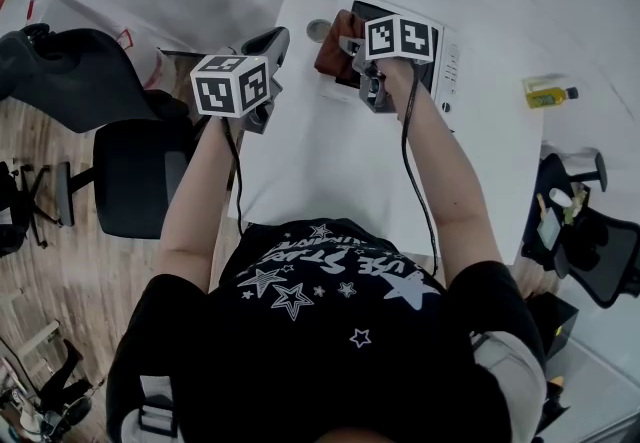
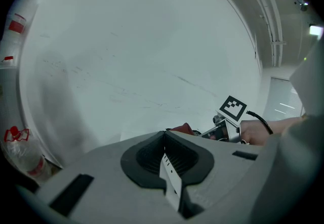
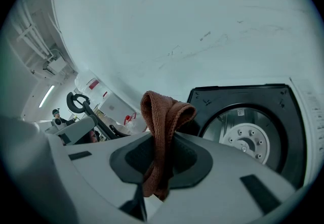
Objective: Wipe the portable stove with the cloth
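White table (image 1: 330,171): portable stove (image 3: 248,132) sits at its far edge, right gripper (image 3: 162,167) clamped on the brown cloth (image 3: 163,117) bunched over the stove's left side; left gripper (image 2: 164,160) jaws pressed together, empty, by the far left corner.

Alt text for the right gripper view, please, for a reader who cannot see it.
The right gripper has its tongs shut on a bunched brown cloth that sticks up between them. Beyond, at the right, is the black-topped portable stove with its round burner.
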